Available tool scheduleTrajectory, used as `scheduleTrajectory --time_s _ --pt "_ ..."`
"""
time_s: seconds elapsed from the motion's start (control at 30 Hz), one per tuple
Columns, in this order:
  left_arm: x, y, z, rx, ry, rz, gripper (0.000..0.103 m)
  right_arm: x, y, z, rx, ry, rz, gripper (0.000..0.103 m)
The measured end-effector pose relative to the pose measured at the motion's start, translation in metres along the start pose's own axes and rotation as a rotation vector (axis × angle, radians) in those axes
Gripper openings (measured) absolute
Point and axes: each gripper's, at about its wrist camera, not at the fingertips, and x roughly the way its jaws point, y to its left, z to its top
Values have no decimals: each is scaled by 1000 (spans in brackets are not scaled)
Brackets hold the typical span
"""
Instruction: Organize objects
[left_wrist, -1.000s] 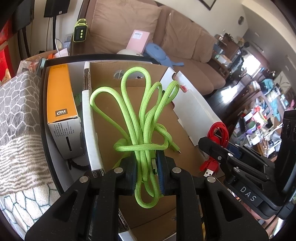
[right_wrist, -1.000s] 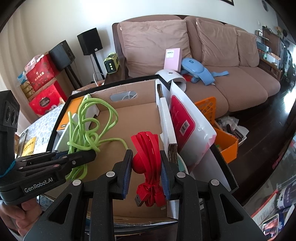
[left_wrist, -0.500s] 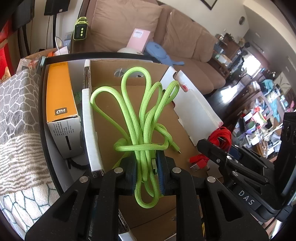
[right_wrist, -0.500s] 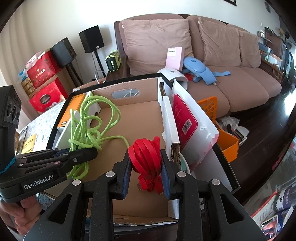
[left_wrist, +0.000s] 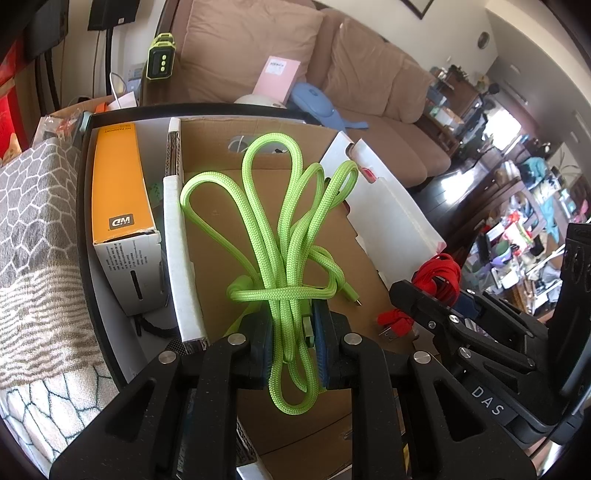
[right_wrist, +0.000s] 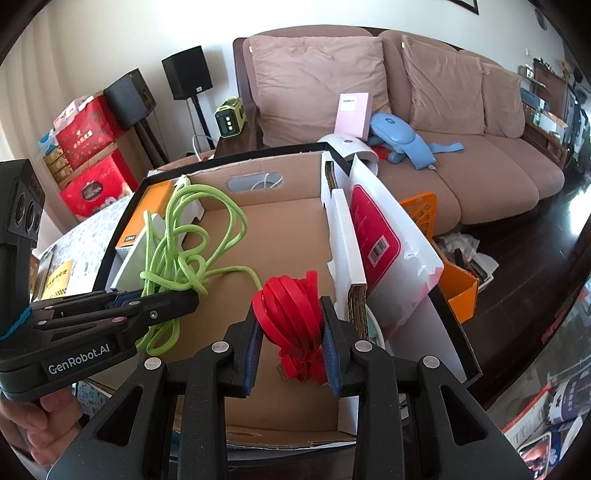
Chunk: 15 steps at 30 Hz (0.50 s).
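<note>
My left gripper (left_wrist: 293, 343) is shut on a coiled lime-green braided cable (left_wrist: 284, 229), whose loops hang over the brown cardboard box (left_wrist: 369, 236). In the right wrist view the same green cable (right_wrist: 184, 258) dangles from the left gripper (right_wrist: 162, 306) at the left. My right gripper (right_wrist: 291, 339) is shut on a bundled flat red cable (right_wrist: 291, 306), held above the box floor (right_wrist: 280, 229) near its right wall. The red cable (left_wrist: 439, 269) and right gripper (left_wrist: 410, 295) also show at the right of the left wrist view.
An orange and white WD box (left_wrist: 122, 206) stands in the left compartment behind a white divider (left_wrist: 177, 236). A white and red package (right_wrist: 380, 236) leans against the right wall. An orange basket (right_wrist: 450, 273) sits outside, and a brown sofa (right_wrist: 443, 110) stands behind. A hand (right_wrist: 33, 428) holds the left gripper.
The red cable bundle now sits higher between the right gripper's pads, its coil upright. The left gripper and the green cable have kept still.
</note>
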Motion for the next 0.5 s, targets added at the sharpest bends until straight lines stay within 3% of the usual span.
scheduleTrajectory --time_s 0.5 --pt "0 0 1 0 1 -1 17 0 1 0 1 0 -1 29"
